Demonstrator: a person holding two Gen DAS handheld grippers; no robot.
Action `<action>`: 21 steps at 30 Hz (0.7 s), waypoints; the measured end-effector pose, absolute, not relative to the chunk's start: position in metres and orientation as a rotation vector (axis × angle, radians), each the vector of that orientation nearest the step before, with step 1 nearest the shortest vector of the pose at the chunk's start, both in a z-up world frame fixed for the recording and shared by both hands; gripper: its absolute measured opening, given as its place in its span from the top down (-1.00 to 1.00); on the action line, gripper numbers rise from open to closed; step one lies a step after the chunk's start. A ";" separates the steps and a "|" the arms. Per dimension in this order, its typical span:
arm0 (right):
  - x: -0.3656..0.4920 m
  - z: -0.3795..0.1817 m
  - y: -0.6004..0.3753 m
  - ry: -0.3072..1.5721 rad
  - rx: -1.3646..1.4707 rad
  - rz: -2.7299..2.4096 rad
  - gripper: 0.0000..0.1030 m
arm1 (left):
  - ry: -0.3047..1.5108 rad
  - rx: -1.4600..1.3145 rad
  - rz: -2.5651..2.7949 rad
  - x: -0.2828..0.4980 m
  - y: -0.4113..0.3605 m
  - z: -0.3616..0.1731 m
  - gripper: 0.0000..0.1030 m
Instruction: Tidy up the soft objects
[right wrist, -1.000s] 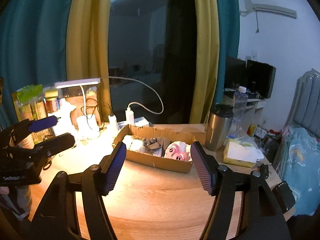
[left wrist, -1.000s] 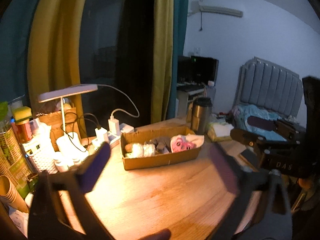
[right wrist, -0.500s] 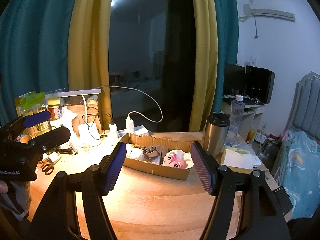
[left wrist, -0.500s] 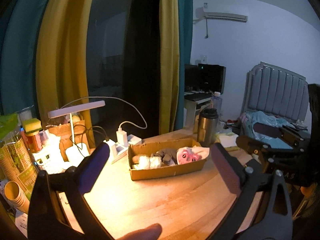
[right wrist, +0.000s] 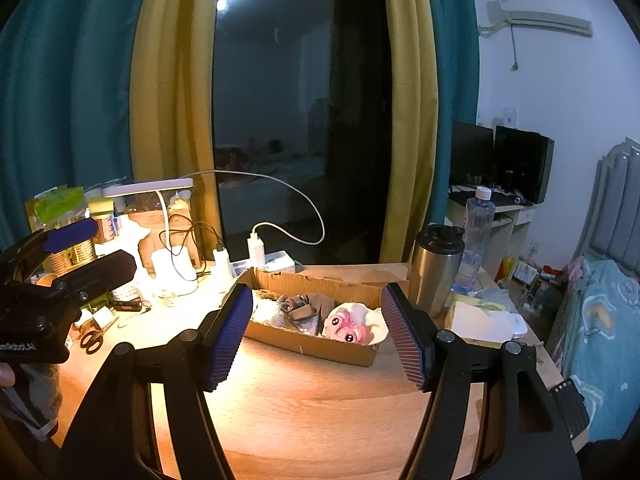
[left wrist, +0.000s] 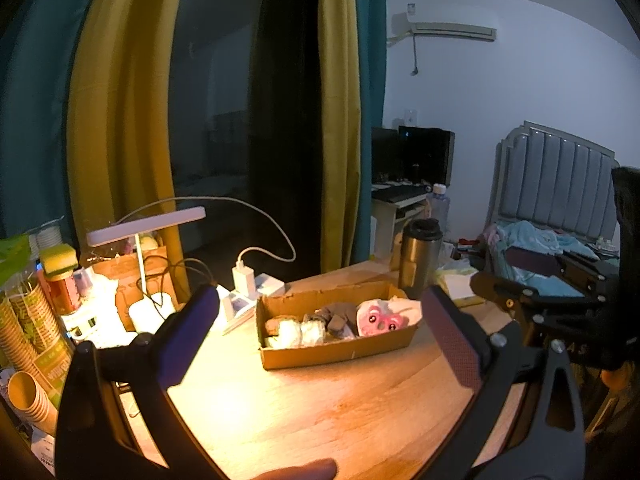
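Note:
A shallow cardboard box (left wrist: 340,350) (right wrist: 312,346) sits on the round wooden table (left wrist: 320,412). In it lie a pink plush toy with big eyes (left wrist: 380,319) (right wrist: 347,326), grey-brown soft pieces (left wrist: 336,318) (right wrist: 298,308) and white soft bundles (left wrist: 300,332). My left gripper (left wrist: 320,328) is open and empty, well back from the box. My right gripper (right wrist: 316,334) is open and empty, also back from the box. The left gripper also shows at the left of the right wrist view (right wrist: 80,248).
A steel tumbler (right wrist: 436,268) and a water bottle (right wrist: 476,236) stand right of the box, by a tissue pack (right wrist: 484,316). A lit desk lamp (left wrist: 144,228), chargers (left wrist: 244,280), cables, scissors (right wrist: 94,338), paper cups (left wrist: 24,396) and jars crowd the left side.
Both grippers have drawn back and risen from the box, so it looks smaller and farther. Both stay open and empty.

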State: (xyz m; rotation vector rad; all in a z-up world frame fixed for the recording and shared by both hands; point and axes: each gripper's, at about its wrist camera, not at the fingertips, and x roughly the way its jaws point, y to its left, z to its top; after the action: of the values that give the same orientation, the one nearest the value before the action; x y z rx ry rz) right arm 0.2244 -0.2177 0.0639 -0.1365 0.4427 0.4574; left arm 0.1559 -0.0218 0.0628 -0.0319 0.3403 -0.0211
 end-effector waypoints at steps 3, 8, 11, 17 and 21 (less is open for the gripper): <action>0.228 0.063 -0.219 0.446 -0.136 0.459 -0.36 | 0.343 -0.034 -0.018 0.157 -0.023 0.063 -0.98; 0.230 0.063 -0.219 0.447 -0.136 0.460 -0.36 | 0.344 -0.035 -0.018 0.159 -0.023 0.064 -0.98; 0.232 0.062 -0.219 0.450 -0.138 0.459 -0.36 | 0.348 -0.034 -0.020 0.162 -0.024 0.063 -0.98; 0.239 0.058 -0.219 0.461 -0.138 0.458 -0.36 | 0.353 -0.037 -0.019 0.167 -0.025 0.061 -0.98; 0.241 0.058 -0.219 0.460 -0.138 0.459 -0.36 | 0.354 -0.037 -0.019 0.167 -0.025 0.061 -0.98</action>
State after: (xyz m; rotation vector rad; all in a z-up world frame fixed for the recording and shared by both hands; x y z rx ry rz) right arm 0.2408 -0.2188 0.0577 -0.1381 0.4604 0.4595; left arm 0.1669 -0.0249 0.0614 -0.0369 0.3541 -0.0194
